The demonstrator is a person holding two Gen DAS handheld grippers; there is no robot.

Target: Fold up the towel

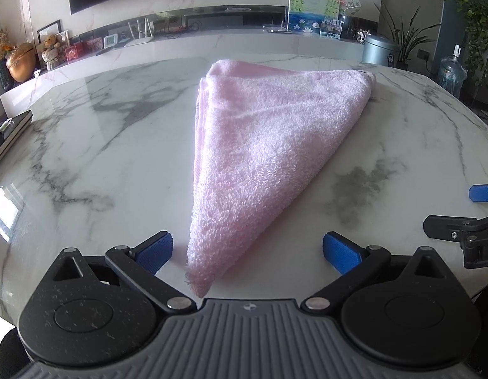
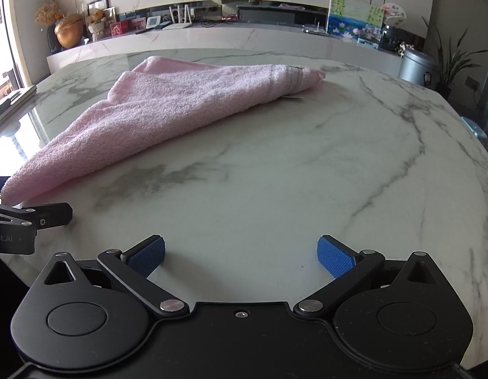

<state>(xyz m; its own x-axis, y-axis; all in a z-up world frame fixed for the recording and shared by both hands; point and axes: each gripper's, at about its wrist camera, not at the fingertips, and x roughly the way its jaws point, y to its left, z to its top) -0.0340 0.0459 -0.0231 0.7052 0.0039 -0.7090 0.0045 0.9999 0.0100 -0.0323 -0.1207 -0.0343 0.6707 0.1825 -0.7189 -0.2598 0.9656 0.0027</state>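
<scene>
Left gripper [image 1: 247, 252] jaws stand apart, the near corner of the pink towel [image 1: 259, 145] lying between them, ungripped. Right gripper [image 2: 241, 255] likewise spread over bare marble table [image 2: 307, 173]; towel lies folded in a triangle.

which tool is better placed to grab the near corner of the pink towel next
Left. The towel's near corner lies between the open left tool fingers. The right tool, also open, faces bare marble table, with the towel off to its left.
</scene>
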